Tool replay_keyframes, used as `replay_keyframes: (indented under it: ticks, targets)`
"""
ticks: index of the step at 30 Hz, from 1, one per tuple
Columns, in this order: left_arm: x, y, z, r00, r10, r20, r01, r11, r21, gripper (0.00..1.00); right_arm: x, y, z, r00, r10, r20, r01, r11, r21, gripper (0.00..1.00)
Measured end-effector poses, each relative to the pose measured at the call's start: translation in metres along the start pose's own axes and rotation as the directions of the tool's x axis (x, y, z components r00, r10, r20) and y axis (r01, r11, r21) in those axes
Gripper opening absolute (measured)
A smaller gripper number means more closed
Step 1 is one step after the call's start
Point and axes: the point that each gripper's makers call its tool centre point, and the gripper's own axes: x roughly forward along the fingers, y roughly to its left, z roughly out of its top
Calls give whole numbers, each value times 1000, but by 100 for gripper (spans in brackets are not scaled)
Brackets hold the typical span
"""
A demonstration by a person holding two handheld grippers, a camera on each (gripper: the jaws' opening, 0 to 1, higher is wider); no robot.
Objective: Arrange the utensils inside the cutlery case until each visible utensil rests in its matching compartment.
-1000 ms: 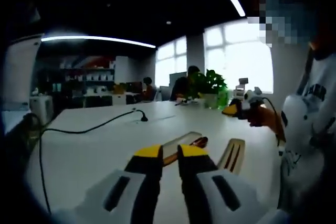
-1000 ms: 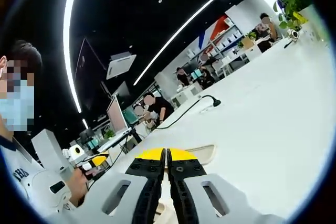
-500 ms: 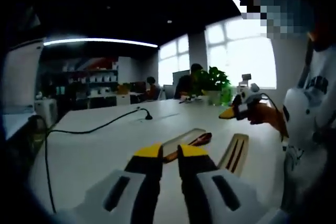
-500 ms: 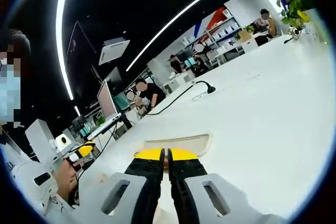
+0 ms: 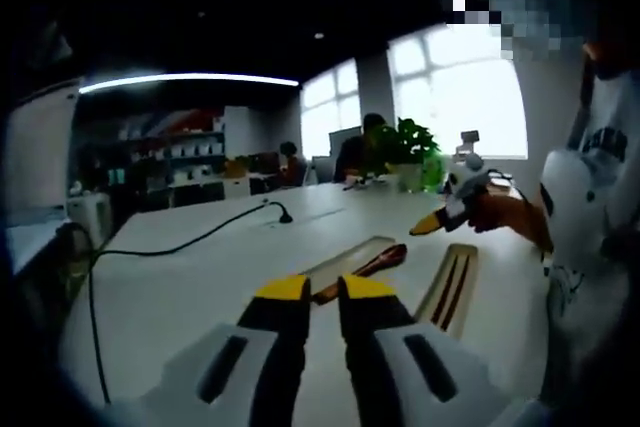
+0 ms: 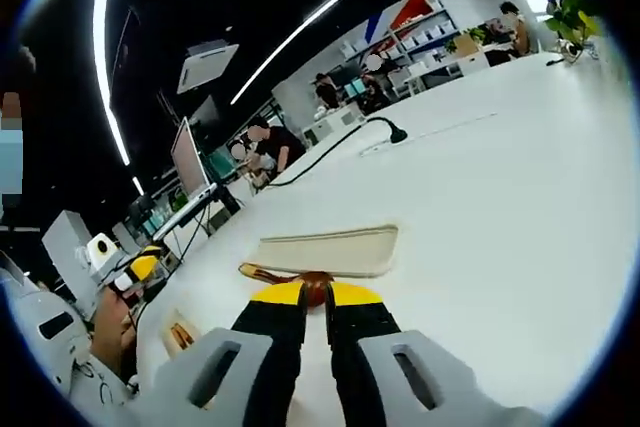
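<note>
smooth white table (image 6: 520, 177) carries a flat, pale beige cutlery case (image 6: 325, 250) and a glossy brown wooden utensil (image 5: 368, 269). my right gripper (image 6: 314, 296) is nearly closed beside that utensil's rounded end; my left gripper (image 5: 322, 290) is slightly parted, grasping nothing.

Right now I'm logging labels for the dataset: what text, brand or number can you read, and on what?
None can be read.
Dark lettering on the person's white sleeve: too blurred to read.
No markings show on the cutlery case, the spoon or the table.
</note>
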Motion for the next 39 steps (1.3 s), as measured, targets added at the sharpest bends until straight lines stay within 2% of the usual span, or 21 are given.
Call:
replay_keyframes:
  ticks: [4, 7, 17, 21, 25, 32, 34, 39]
  targets:
    - [-2, 0, -2, 1000, 3, -11, -3, 1000, 9, 12, 6, 5, -9, 999, 40, -34, -38, 998, 42, 16]
    - [-4, 2, -4, 1000, 9, -17, -9, 1000, 12, 12, 8, 5, -13, 999, 31, -45, -29, 999, 45, 16]
    - [-5, 2, -11, 999, 17, -32, -17, 1000, 19, 12, 18, 7, -17, 997, 8, -78, -4, 999, 47, 13]
    - [-7, 3, -13, 999, 27, -45, -25, 999, 48, 11, 19, 6, -16, 997, -1, -75, 5, 999, 49, 12]
    - [-10, 5, -9, 999, 29, -33, -28, 998, 55, 12, 23, 0, -18, 994, -38, -99, 37, 999, -7, 11]
    - [-12, 11, -12, 998, 46, -34, -44, 998, 48, 11, 25, 0, -17, 995, -17, -102, 17, 1000, 1, 6]
    - [-12, 13, -12, 997, 66, -37, -63, 995, 73, 11, 25, 1, -17, 994, -21, -103, 19, 1000, -18, 5]
    - [-13, 14, -11, 998, 60, -34, -58, 997, 56, 11, 24, 2, -14, 995, -29, -97, 26, 999, -26, 3]
